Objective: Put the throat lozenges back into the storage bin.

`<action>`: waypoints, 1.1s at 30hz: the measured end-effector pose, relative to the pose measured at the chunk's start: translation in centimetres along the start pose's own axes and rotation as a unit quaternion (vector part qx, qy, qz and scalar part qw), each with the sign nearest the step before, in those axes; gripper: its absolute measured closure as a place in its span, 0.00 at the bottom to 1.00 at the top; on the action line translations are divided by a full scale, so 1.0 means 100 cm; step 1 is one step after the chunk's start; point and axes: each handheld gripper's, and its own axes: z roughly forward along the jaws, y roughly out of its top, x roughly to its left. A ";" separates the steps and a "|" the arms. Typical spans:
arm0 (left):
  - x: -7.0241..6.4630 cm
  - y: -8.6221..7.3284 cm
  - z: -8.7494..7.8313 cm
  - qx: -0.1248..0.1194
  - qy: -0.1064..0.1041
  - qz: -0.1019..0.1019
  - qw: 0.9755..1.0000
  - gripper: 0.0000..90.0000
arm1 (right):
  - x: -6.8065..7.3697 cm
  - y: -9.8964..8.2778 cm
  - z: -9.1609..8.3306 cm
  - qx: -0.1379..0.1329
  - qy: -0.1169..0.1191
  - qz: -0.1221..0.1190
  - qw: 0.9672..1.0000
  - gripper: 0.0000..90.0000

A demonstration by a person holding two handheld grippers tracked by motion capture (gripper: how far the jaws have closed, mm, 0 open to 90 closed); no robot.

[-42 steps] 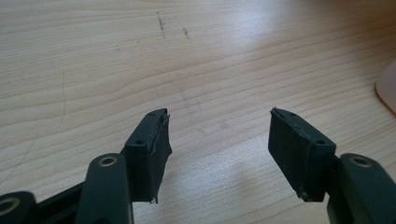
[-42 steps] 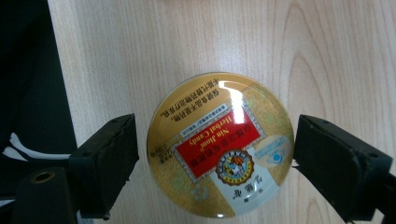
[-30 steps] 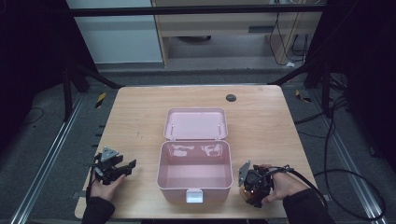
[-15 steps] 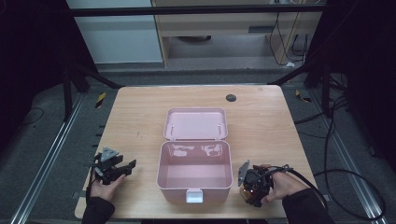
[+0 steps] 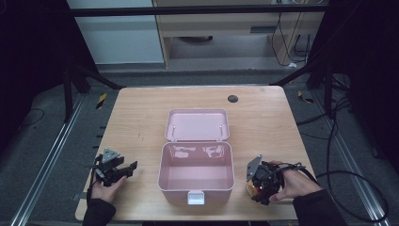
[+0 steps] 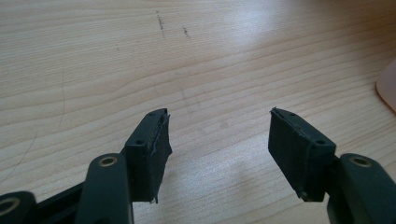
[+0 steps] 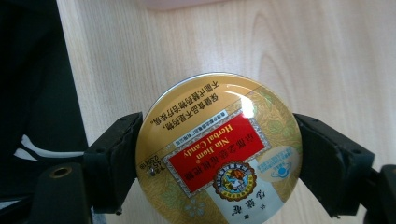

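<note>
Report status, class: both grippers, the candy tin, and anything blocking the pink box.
Left gripper open, empty. Right gripper shut on candy tin. Pink box open, lid back, path clear.

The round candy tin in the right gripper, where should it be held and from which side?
Grip the candy tin across its widest part, one jaw on each side of the rim, as the right gripper does now. The flat round shape leaves only the thin edge to pinch, so come in level with the lid face.
</note>
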 end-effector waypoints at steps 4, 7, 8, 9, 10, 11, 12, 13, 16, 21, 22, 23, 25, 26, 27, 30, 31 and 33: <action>0.000 0.000 0.000 0.001 0.000 0.001 1.000 0.42 | -0.001 0.004 -0.014 -0.013 -0.005 0.005 1.000 0.23; 0.000 0.000 0.000 0.002 -0.001 0.002 1.000 0.42 | -0.003 0.007 -0.024 -0.023 -0.011 0.006 1.000 0.23; 0.000 0.000 0.000 0.002 -0.001 0.002 1.000 0.42 | -0.003 0.008 -0.028 -0.024 -0.013 0.008 1.000 0.23; 0.000 0.000 0.000 0.002 -0.001 0.001 1.000 0.42 | -0.004 0.009 -0.032 -0.026 -0.015 0.008 1.000 0.23; 0.000 0.000 0.000 0.002 0.000 0.001 1.000 0.42 | -0.005 0.010 -0.035 -0.029 -0.017 0.010 0.999 0.23; 0.000 0.000 0.000 0.002 -0.001 0.001 1.000 0.42 | -0.006 0.012 -0.039 -0.030 -0.019 0.013 0.999 0.23; 0.000 0.000 0.000 0.001 0.000 0.001 1.000 0.42 | -0.007 0.013 -0.043 -0.033 -0.021 0.013 0.999 0.23; 0.000 0.000 0.000 0.002 -0.001 0.002 1.000 0.42 | -0.007 0.014 -0.047 -0.036 -0.022 0.014 0.999 0.23; 0.000 0.000 0.000 0.002 -0.001 0.001 1.000 0.42 | -0.009 0.019 -0.059 -0.044 -0.030 0.012 0.999 0.23; 0.000 0.000 0.000 0.001 -0.001 0.001 1.000 0.42 | -0.010 0.027 -0.073 -0.050 -0.039 0.011 0.998 0.23; 0.000 0.000 0.000 0.002 -0.001 0.001 1.000 0.42 | -0.010 0.029 -0.077 -0.053 -0.041 0.012 0.998 0.23; 0.000 0.000 0.000 0.002 -0.001 0.001 1.000 0.42 | -0.011 0.033 -0.083 -0.055 -0.044 0.009 0.997 0.23; 0.000 0.000 0.001 0.002 -0.001 0.002 1.000 0.42 | -0.012 0.037 -0.088 -0.057 -0.048 0.004 0.997 0.23; 0.000 0.000 0.001 0.003 -0.001 0.001 1.000 0.42 | -0.012 0.039 -0.089 -0.058 -0.049 0.004 0.997 0.23; 0.000 0.000 0.001 0.003 -0.001 0.001 1.000 0.42 | -0.012 0.041 -0.091 -0.059 -0.051 0.002 0.997 0.23; 0.000 0.000 0.001 0.003 -0.001 0.002 1.000 0.42 | -0.012 0.045 -0.095 -0.060 -0.053 -0.002 0.997 0.23; 0.000 0.000 0.001 0.003 -0.002 0.002 1.000 0.42 | -0.012 0.049 -0.100 -0.061 -0.054 0.000 0.997 0.23; 0.000 0.000 0.001 0.003 -0.002 0.002 1.000 0.42 | -0.012 0.052 -0.102 -0.062 -0.055 -0.003 0.997 0.23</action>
